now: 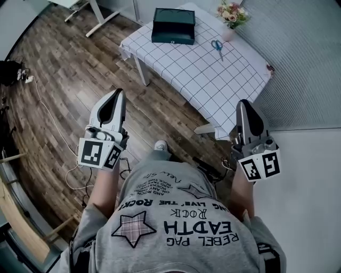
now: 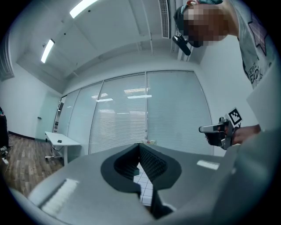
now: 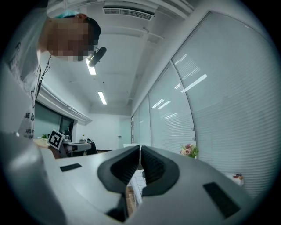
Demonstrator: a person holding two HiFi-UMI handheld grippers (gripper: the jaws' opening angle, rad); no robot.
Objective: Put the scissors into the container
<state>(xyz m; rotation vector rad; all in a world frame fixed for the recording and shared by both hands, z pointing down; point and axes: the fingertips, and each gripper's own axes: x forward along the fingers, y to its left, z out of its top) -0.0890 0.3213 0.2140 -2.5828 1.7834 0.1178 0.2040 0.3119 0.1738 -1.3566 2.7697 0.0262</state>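
From the head view, the small blue-handled scissors (image 1: 217, 47) lie on the table with the white checked cloth (image 1: 213, 80). They are near the pink flowers in a vase (image 1: 230, 16) and well apart from the dark green box-shaped container (image 1: 173, 25). The left gripper (image 1: 116, 94) and the right gripper (image 1: 243, 104) are held level, away from the table, likely on the way to it.

In the left gripper view, the claw is closed together with nothing in it.

In the right gripper view, the claw is closed and empty too. It must spread before it can pick up the scissors.
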